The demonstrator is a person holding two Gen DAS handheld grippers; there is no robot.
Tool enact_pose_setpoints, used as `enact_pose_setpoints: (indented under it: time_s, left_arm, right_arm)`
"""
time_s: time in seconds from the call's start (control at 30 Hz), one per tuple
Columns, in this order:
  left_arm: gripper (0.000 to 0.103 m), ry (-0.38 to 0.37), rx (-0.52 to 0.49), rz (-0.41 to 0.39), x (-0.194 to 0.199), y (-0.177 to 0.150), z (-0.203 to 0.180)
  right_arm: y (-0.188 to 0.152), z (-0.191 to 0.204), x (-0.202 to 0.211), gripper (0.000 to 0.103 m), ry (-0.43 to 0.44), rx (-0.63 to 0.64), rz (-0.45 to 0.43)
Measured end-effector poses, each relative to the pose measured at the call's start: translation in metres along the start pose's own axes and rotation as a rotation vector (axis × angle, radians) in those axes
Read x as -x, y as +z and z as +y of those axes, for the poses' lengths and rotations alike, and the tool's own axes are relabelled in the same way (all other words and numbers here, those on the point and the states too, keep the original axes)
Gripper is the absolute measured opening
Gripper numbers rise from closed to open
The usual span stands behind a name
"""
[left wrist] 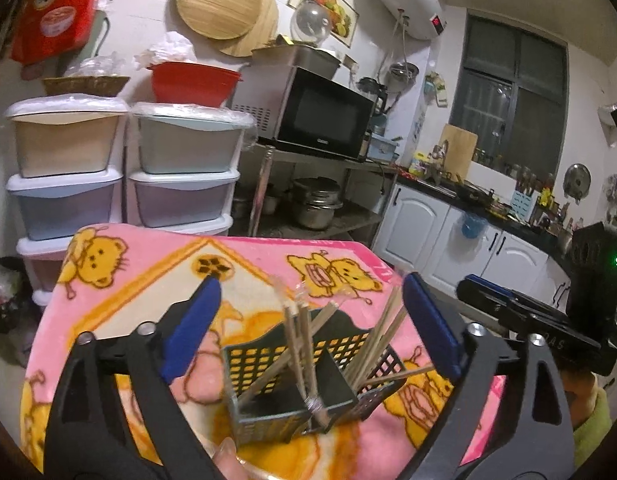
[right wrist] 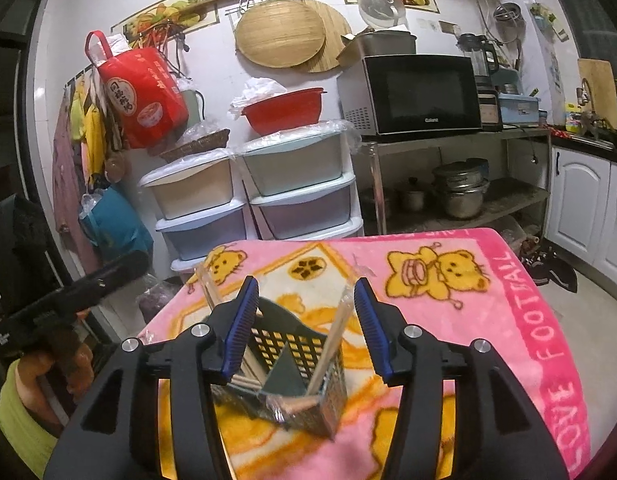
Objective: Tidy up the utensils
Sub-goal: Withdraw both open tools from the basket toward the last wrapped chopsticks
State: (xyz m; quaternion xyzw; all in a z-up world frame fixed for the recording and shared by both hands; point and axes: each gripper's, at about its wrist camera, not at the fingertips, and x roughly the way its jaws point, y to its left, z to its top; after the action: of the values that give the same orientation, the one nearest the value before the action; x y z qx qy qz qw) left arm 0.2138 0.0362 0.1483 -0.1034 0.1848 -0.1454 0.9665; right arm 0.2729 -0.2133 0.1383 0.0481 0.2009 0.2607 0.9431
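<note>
A dark perforated utensil basket (left wrist: 252, 364) stands on a pink bear-print blanket (left wrist: 148, 280). Several plastic-wrapped wooden chopsticks (left wrist: 382, 334) lean out of its two compartments. My left gripper (left wrist: 310, 286) hangs over the basket with its blue pads wide apart and nothing touching them. The right gripper (left wrist: 474, 286) shows at the right edge of this view. In the right wrist view the right gripper (right wrist: 305, 285) stands open above the basket (right wrist: 296, 344). A wrapped chopstick (right wrist: 332, 340) leans close beside its right pad, apart from it. The left gripper (right wrist: 128, 262) is at the far left.
Stacked plastic drawers (right wrist: 300, 200) stand behind the blanket-covered surface (right wrist: 468, 320). A metal rack holds a microwave (right wrist: 424, 92) and pots (right wrist: 460, 196). White cabinets (left wrist: 420, 216) and a crowded counter run along the right. A person's hand in a green sleeve (right wrist: 24, 400) holds the left gripper.
</note>
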Motion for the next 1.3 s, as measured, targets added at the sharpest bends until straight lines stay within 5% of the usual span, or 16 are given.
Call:
enact_pose_setpoints:
  time_s: [0.57,1.3]
  left_arm:
    - [0.092,0.04,0.033,0.046,0.04,-0.051,0.014]
    - [0.092,0.003,-0.18,0.265,0.011,-0.135,-0.025]
  right_arm:
    - [-0.028,0.004,0.042,0.053,-0.047,0.037,-0.021]
    - [-0.107,-0.018,0.048,0.053,-0.119,-0.007,0.17]
